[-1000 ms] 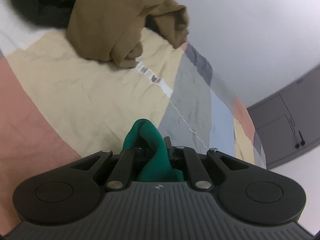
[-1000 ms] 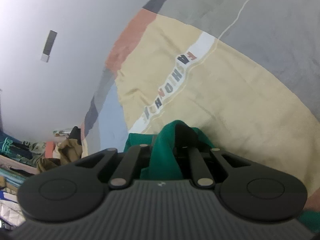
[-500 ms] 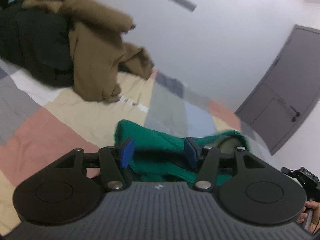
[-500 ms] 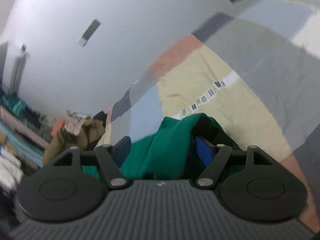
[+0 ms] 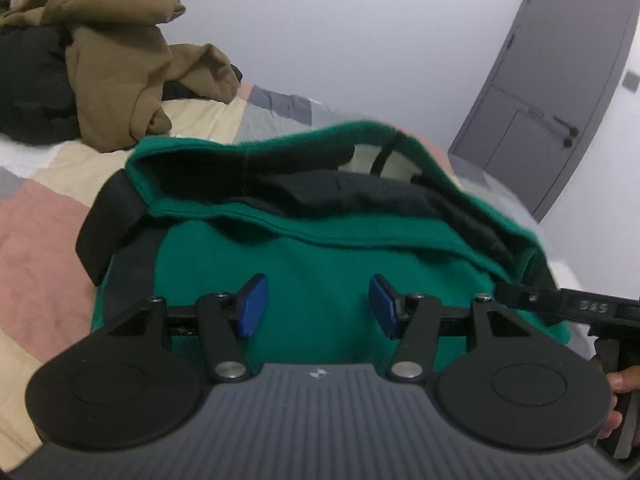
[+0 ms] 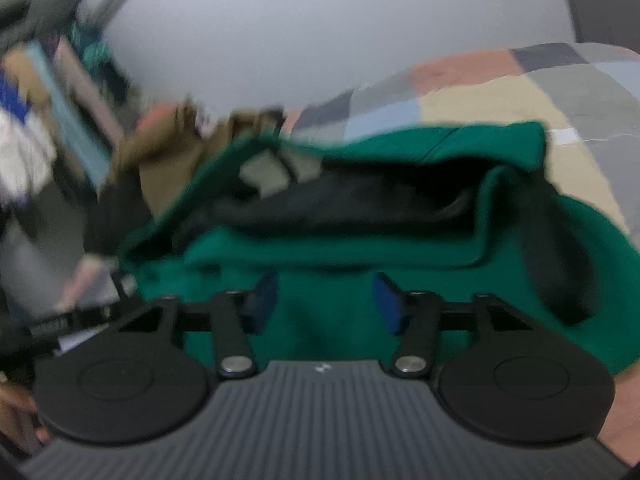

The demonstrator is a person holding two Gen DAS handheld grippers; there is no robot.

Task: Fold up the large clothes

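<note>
Green fabric, the green garment [image 5: 320, 280] with its dark lining, lies bunched on the patchwork bed [image 5: 40, 240], just in front of both grippers. The left gripper [image 5: 316, 306] has its fingers apart, pressing on nothing. The right gripper [image 6: 326, 302] is closing, cloth behind its fingers but not pinched. Likely risk: the right fingers nip several layers of the crumpled heap, so the fold drags crooked toward the brown clothes [image 5: 120, 60] beyond the garment.
</note>
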